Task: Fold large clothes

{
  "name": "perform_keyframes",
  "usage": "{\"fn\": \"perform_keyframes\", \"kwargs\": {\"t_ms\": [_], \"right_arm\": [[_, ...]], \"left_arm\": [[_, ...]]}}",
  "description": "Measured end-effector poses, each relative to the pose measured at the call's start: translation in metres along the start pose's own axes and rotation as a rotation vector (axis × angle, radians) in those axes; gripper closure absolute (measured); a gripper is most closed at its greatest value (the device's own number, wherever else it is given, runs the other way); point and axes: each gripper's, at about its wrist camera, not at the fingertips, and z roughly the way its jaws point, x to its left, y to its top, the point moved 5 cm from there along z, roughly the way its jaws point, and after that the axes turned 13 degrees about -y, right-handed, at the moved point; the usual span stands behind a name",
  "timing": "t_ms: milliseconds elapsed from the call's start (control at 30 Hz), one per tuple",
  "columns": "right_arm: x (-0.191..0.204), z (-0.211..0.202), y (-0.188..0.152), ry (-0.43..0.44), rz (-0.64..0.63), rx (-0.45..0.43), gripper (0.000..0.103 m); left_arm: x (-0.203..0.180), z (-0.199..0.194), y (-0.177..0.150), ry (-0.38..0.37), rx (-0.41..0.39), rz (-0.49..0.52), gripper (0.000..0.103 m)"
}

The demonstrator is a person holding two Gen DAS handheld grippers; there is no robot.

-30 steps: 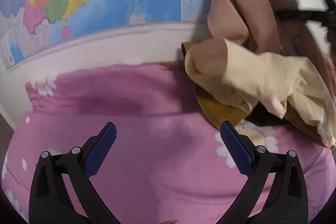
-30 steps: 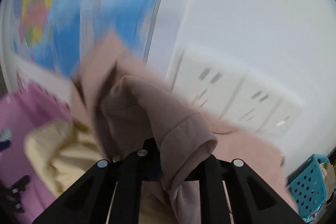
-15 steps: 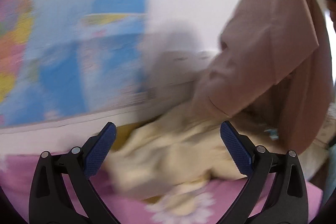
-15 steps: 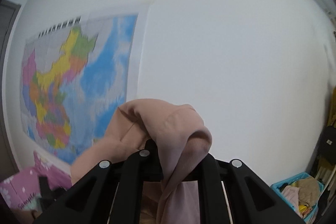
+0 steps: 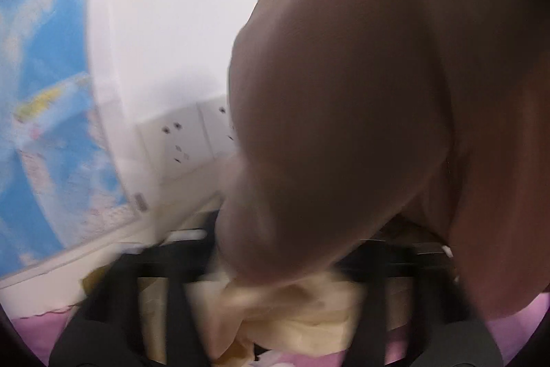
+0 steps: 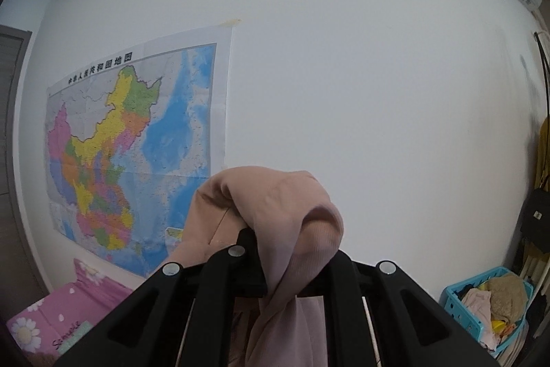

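My right gripper [image 6: 275, 250] is shut on a dusty-pink garment [image 6: 275, 205] and holds it high against the white wall, cloth bunched over the fingers and hanging down. In the left wrist view the same pink garment [image 5: 378, 92] hangs close to the lens and fills the right half. My left gripper [image 5: 275, 260] is blurred; its black arms now stand close together at a fold of the pink cloth, so it looks shut on it, though the tips are hidden. A cream garment [image 5: 302, 325] lies below, on the pink flowered bedcover [image 5: 34, 339].
A coloured wall map [image 6: 137, 153] hangs on the left. White wall sockets [image 5: 185, 140] sit behind the bed. A blue basket of clothes [image 6: 488, 308] stands at the lower right, and dark items hang on a rack [image 6: 539, 195] at the right edge.
My right gripper lifted the pink garment from the pile up to wall height. My left gripper swung up and right from the bedcover and closed in on the hanging pink cloth.
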Motion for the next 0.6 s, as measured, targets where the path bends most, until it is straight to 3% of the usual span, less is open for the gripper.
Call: {"fn": "perform_keyframes", "kwargs": {"t_ms": [33,100,233,433,600], "right_arm": [[-0.004,-0.005,0.0,-0.018,-0.007,-0.003,0.094],[-0.009,-0.016,0.003,-0.024,-0.001,-0.003,0.094],[-0.02,-0.065,0.023,-0.025,0.003,-0.069,0.094],[-0.006,-0.167,0.06,0.044,-0.034,-0.212,0.094],[0.019,-0.221,0.057,0.142,-0.027,-0.216,0.094]], "left_arm": [[0.006,-0.004,0.006,0.008,-0.014,-0.019,0.085],[0.013,-0.025,0.022,-0.004,-0.064,-0.059,0.09],[0.022,-0.097,0.056,-0.002,-0.206,-0.086,0.091],[0.01,-0.235,0.093,0.079,-0.379,0.007,0.09],[-0.014,-0.357,0.096,0.19,-0.388,0.061,0.089]]}}
